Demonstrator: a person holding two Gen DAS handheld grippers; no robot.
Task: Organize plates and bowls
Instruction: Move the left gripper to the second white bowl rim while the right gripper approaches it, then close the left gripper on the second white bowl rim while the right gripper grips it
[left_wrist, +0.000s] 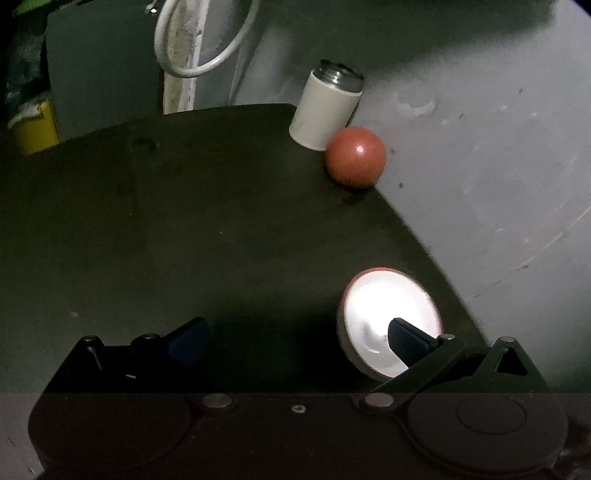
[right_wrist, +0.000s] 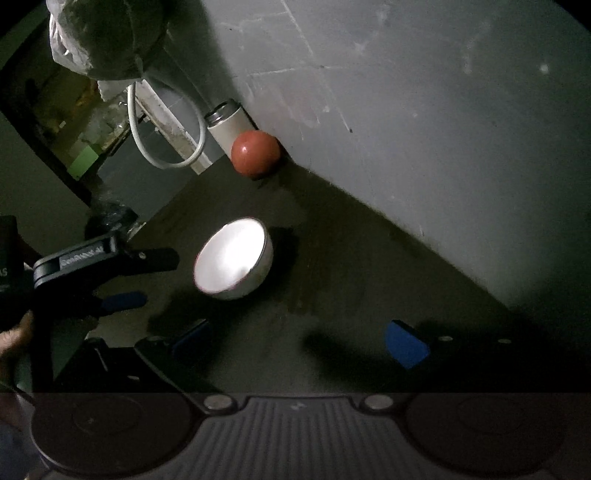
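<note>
A bowl (left_wrist: 384, 314) (right_wrist: 232, 258), white inside and reddish outside, sits tilted on the dark table (left_wrist: 147, 221) (right_wrist: 351, 266). My left gripper (left_wrist: 295, 339) (right_wrist: 159, 277) is open just left of the bowl. In the left wrist view its right finger (left_wrist: 404, 339) overlaps the bowl's near rim, and I cannot tell if they touch. My right gripper (right_wrist: 299, 341) is open wide in front of the bowl and holds nothing. A red round object (left_wrist: 355, 157) (right_wrist: 255, 153) rests at the table's far edge against the wall.
A white cylinder with a metal top (left_wrist: 327, 107) (right_wrist: 225, 123) stands beside the red object. The grey wall (left_wrist: 480, 166) (right_wrist: 406, 110) borders the table. A white cable loop (left_wrist: 207, 44) (right_wrist: 166, 147) hangs beyond the table. A person's hand (right_wrist: 11, 336) holds the left gripper.
</note>
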